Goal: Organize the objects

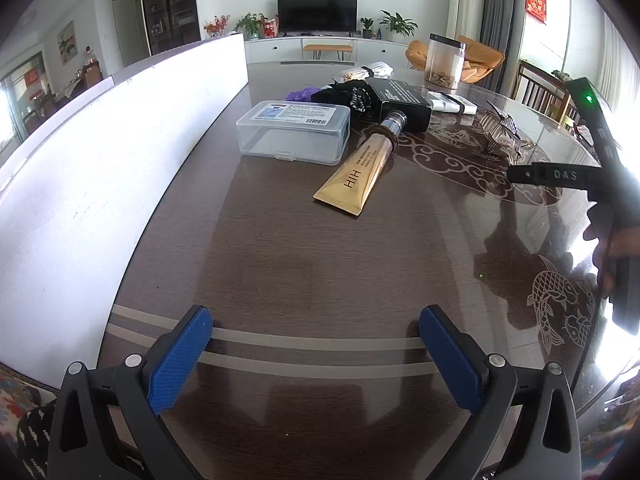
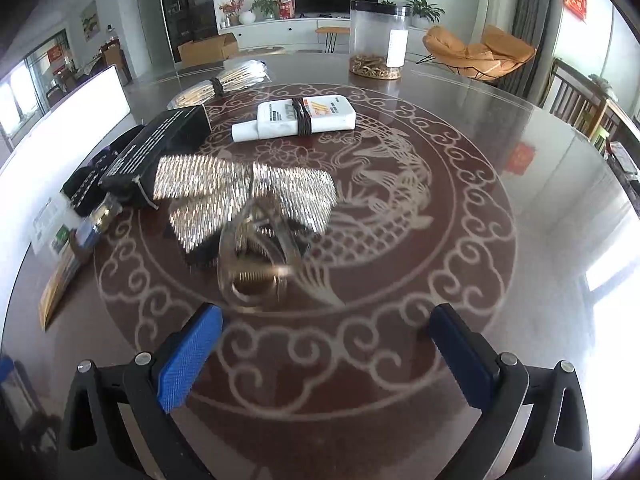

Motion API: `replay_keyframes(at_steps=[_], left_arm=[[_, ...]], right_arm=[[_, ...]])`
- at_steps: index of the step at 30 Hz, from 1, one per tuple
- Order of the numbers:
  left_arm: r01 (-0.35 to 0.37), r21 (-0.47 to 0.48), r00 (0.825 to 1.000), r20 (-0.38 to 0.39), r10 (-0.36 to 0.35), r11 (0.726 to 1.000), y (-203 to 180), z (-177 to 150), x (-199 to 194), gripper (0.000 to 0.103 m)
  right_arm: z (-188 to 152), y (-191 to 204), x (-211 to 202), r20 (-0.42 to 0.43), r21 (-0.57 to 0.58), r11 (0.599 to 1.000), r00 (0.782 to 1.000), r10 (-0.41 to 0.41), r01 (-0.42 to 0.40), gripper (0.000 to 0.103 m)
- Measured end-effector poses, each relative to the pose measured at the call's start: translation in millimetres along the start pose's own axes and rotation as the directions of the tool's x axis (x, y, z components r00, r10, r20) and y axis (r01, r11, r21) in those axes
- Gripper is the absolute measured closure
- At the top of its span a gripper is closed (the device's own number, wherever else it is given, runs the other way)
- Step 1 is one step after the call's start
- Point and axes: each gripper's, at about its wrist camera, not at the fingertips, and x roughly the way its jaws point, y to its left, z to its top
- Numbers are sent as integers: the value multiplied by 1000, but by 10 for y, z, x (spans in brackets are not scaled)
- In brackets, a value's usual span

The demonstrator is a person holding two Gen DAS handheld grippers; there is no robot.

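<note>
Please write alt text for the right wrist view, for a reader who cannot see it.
The open right gripper hovers empty over a dark round table, pointing at a glittery bow hair clip. Beyond lie a black box, a white tube and a clear jar.

bare table (image 1: pixel 304 264) ahead, white box wall (image 1: pixel 100 152) left, gold tube (image 1: pixel 354 172) and clear case (image 1: pixel 292 132) beyond

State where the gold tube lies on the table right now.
In the left wrist view the gold tube lies flat just right of centre, beside the clear plastic box, with its cap end against the black box.
</note>
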Motion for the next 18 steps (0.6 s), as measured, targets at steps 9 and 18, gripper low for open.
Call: replay_keyframes(at_steps=[9, 18], left_arm=[[0, 0, 1000, 0, 0, 1000, -1, 3, 3, 0], [0, 0, 1000, -1, 0, 1000, -1, 1, 6, 0]], right_arm=[[-10, 16, -4, 11, 10, 1000, 1000, -9, 9, 0], [-10, 16, -1, 10, 9, 1000, 1000, -9, 9, 0]])
